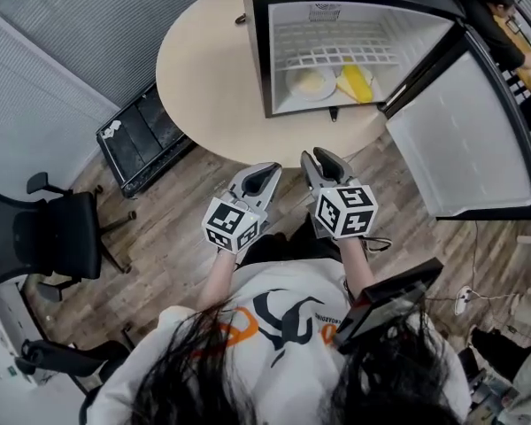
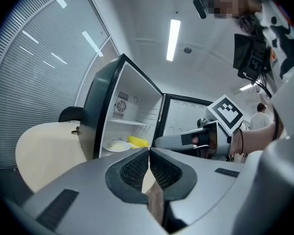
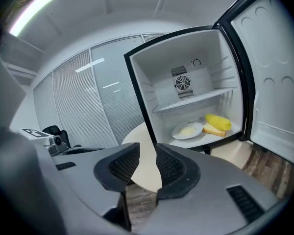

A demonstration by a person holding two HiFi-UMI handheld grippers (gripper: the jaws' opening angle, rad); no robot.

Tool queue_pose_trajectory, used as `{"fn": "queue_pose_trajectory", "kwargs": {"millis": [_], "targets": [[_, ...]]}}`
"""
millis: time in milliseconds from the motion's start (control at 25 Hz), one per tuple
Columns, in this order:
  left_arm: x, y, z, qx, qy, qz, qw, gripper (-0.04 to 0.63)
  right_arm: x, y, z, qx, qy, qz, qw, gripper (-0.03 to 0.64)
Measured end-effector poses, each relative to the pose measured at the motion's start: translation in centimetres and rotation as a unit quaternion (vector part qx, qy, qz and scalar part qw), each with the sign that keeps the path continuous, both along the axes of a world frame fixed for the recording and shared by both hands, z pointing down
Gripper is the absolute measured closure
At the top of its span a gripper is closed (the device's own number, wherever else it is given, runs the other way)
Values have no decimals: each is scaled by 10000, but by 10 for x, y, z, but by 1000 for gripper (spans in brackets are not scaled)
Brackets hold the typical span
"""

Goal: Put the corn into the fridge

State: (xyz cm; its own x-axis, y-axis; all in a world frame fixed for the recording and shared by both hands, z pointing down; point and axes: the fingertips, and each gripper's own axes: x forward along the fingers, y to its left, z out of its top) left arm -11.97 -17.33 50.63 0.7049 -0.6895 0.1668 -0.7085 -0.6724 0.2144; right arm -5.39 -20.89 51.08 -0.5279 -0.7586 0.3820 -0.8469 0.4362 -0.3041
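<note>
The yellow corn (image 1: 357, 81) lies on the floor of the open mini fridge (image 1: 257, 51), to the right of a white plate (image 1: 310, 82). In the right gripper view the corn (image 3: 218, 121) rests on a slice of bread (image 3: 213, 129). It also shows in the left gripper view as corn (image 2: 137, 141) beside the plate. Both grippers are held close to my body, well short of the fridge. My left gripper (image 1: 265, 172) has its pads (image 2: 139, 168) pressed together with nothing in them. My right gripper (image 1: 317, 159) shows a narrow empty gap between its pads (image 3: 122, 164).
The fridge stands on a round beige table (image 1: 203, 78), with its door (image 1: 469, 140) swung wide to the right. A black office chair (image 1: 53, 233) and a black crate (image 1: 142, 140) stand at the left. A person (image 1: 500, 16) sits at the far right. The floor is wood.
</note>
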Motion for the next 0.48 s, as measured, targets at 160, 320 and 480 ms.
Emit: {"fn": "queue_pose_trajectory", "kwargs": {"millis": [160, 320, 480], "targets": [[5, 7, 1, -4, 54, -15, 10000, 581, 4, 11, 2, -12, 71, -33, 10000, 511], [5, 12, -1, -8, 78, -129, 9999, 581, 10, 20, 0, -5, 63, -39, 10000, 511], [7, 18, -6, -5, 125, -291, 9995, 581, 21, 30, -3, 34, 38, -30, 10000, 516]]}}
